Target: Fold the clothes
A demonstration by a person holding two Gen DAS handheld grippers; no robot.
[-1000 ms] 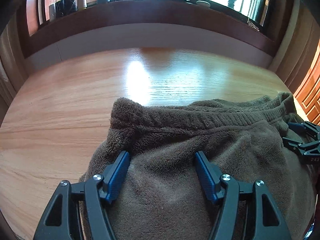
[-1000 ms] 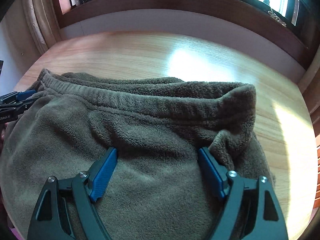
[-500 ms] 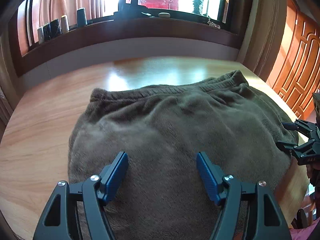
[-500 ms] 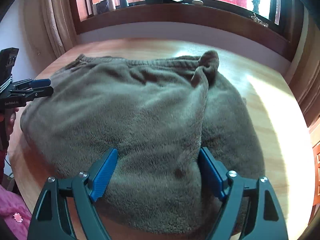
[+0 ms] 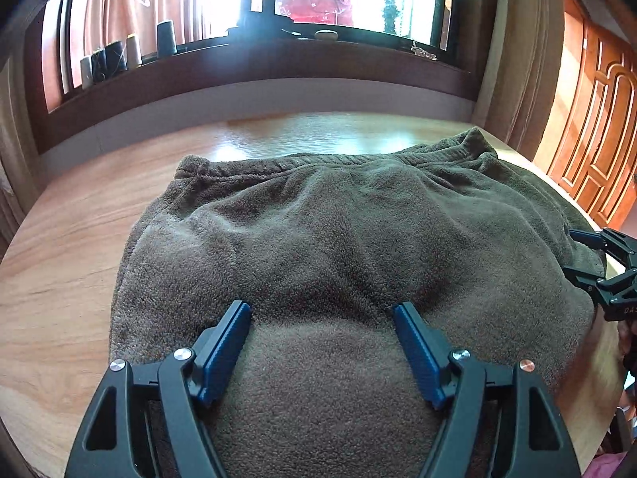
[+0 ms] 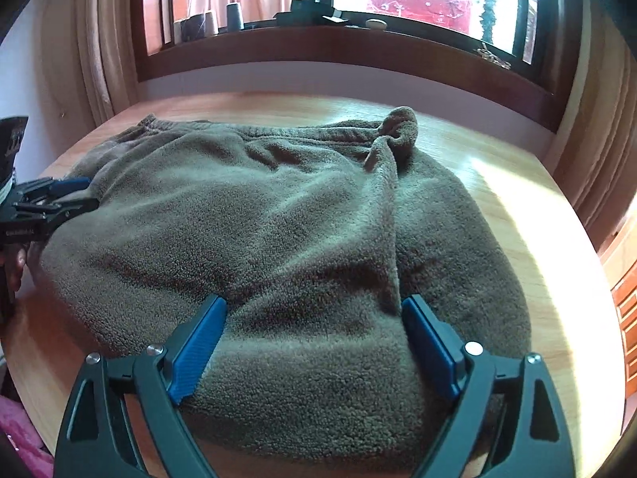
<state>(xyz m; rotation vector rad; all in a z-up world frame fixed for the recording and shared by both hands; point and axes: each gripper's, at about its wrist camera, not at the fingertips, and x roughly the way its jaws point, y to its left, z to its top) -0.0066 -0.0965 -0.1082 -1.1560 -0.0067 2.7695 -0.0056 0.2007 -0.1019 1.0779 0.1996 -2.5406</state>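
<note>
A brown fleece garment (image 5: 358, 239) lies folded in a thick pile on the wooden table (image 5: 71, 247), its ribbed waistband (image 5: 330, 158) along the far side. My left gripper (image 5: 322, 310) hovers over the near part of the pile. Its jaws are opening, with fleece under the gap and neither blue pad pressing on it. My right gripper (image 6: 314, 302) stands over the garment (image 6: 278, 219) near a raised fold edge (image 6: 388, 199). Its jaws are opening too, and they grip nothing. Each gripper shows at the edge of the other's view: right gripper (image 5: 597, 263), left gripper (image 6: 59, 195).
A dark window sill (image 5: 254, 59) with several thread spools (image 5: 119, 53) runs behind the table. A carved wooden door (image 5: 597, 127) is at the right, curtains (image 6: 99, 59) at the left. Pink cloth (image 6: 20, 430) shows below the table's near edge.
Both grippers have drawn back from the waistband toward the near side of the table, so most of the pile is now in view. Both pairs of jaws stand a little wider.
</note>
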